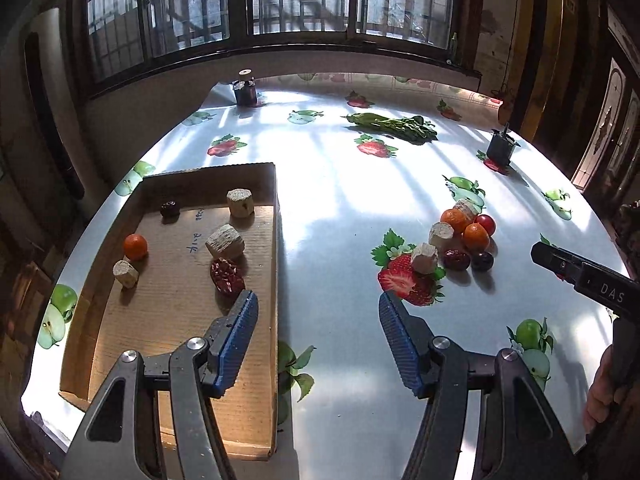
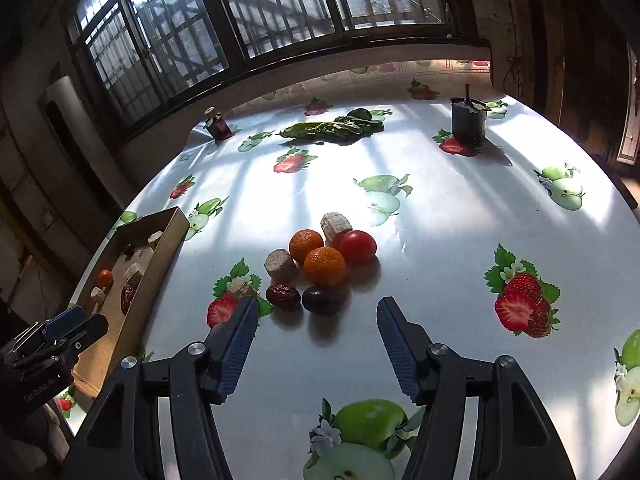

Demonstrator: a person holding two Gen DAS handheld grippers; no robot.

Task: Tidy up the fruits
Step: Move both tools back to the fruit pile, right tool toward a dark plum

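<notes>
Nearest the lens, the left tongs (image 1: 318,304) stand roughly half open with nothing between the blue pads, poised over the right wall of the cardboard tray (image 1: 276,264). The right tongs (image 2: 316,312) gape about as wide, also empty, aimed at the fruit pile (image 2: 320,264) on the worktop (image 2: 440,208).

The tray already holds 6 pieces: 1 small orange (image 1: 135,246), 2 dark red dates and 3 pale cork-like chunks. Still loose in the pile are 2 oranges, a cherry tomato (image 2: 358,246), a date (image 2: 283,295), a dark plum-like fruit (image 2: 321,300) and several pale chunks.

My reading: this is a gap between transfers, both tongs free. The next move calls for the right tongs to drop onto the near fruit, the dark one or the date, and close gently so it does not roll.

Writing: "DAS" shows on the right tongs' body in the left view; blue handwriting on the tray floor is unreadable; the lettering on the left unit in the right view is too small to read.
</notes>
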